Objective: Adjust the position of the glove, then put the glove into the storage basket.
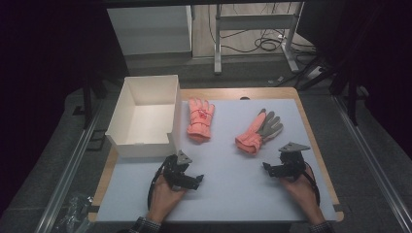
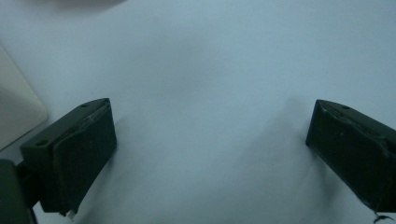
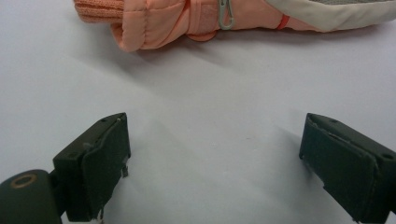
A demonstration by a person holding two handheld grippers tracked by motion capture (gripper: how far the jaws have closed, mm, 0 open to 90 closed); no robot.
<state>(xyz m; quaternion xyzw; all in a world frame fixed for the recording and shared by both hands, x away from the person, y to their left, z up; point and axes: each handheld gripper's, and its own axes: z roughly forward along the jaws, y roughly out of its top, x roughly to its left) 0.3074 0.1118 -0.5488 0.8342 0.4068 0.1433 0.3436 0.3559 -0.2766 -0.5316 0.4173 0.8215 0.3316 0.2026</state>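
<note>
On white mat, unlabelled pink gloves (image 1: 253,131), carabiner (image 3: 225,13)

— What sort of place is this?
— A lab: black curtains (image 1: 43,73) around, a metal frame (image 1: 252,34), loose cables (image 1: 269,43) on the floor, and a worktop (image 1: 252,184) under a white sheet.

The wooden-edged counter (image 1: 318,145) carries a pale blue-grey sheet (image 1: 233,184) over most of its top. An open white rectangular box (image 1: 141,141) stands at its far-left corner. Just right of the box lies an orange padded glove (image 1: 200,119); further right of the box, an orange glove with a grey palm (image 1: 259,130).
</note>
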